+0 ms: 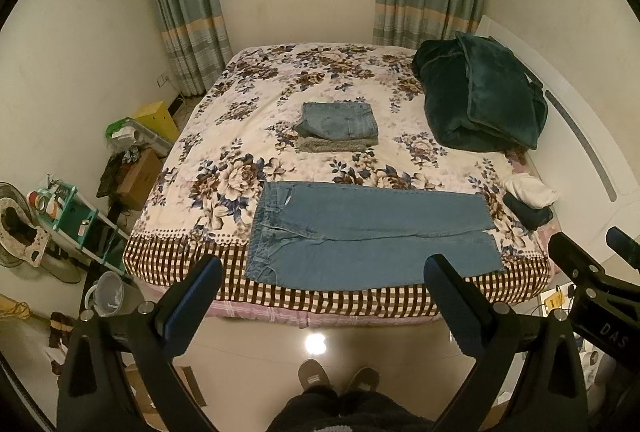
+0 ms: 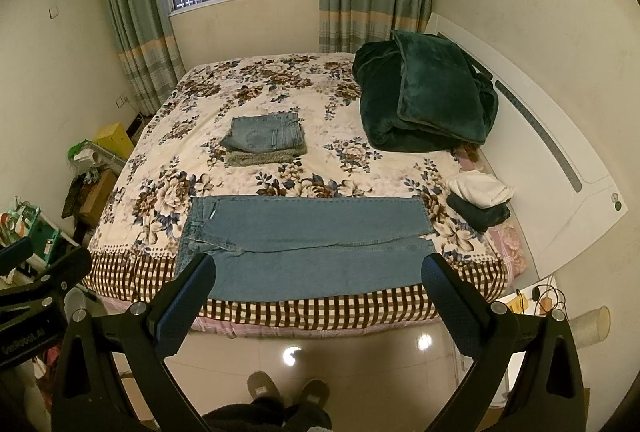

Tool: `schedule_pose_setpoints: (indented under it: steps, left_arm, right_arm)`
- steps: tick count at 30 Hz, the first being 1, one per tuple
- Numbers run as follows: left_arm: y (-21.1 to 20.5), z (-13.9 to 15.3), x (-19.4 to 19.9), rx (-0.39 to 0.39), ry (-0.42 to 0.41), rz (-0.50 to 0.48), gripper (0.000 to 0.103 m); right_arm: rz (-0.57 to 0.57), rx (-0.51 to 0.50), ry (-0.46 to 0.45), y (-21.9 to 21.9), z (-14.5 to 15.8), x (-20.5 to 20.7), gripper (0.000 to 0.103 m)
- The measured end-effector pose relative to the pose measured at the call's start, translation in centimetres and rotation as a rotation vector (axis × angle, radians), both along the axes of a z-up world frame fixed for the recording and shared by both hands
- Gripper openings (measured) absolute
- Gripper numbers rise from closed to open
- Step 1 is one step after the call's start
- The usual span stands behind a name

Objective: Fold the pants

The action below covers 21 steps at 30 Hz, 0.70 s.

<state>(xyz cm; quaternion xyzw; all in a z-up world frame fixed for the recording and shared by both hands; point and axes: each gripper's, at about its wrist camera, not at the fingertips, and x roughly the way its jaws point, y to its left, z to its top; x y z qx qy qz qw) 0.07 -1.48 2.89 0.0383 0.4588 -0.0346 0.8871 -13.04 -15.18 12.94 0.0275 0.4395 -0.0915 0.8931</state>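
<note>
Floral bedspread (image 1: 248, 168) carries flat jeans (image 1: 360, 232); green curtains (image 1: 180, 12) behind.

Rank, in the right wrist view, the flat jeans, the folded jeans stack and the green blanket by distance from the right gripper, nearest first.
1. Flat jeans: spread along the bed's near edge, just beyond the open right gripper.
2. Folded jeans stack: mid-bed, slightly left.
3. Green blanket: far right, by the headboard.
</note>
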Motion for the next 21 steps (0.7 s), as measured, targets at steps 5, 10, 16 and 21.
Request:
schedule_pose_setpoints:
  steps: [5,10,16,21]
  left_arm:
    - [-0.15,0.2,0.06,-0.001,0.001,-0.001,0.103]
    - [0.02,0.12,-0.08,-0.001,-0.001,-0.001,0.103]
    - [0.21,-0.08,-0.18,-0.004,-0.001,0.0,0.103]
    - [-0.17,0.33,-0.01,-0.002,-0.001,0.001,0.103]
  right_arm:
    - [0.0,0.001,0.0,-0.02,-0.02,-0.04,0.103]
    - [0.0,0.001,-0.001,-0.04,-0.02,-0.08,0.103]
    - [0.001,0.0,-0.001,-0.04,0.04,-0.16,0.103]
    - [0.001,0.002,0.002,-0.11,-0.06,-0.2,0.103]
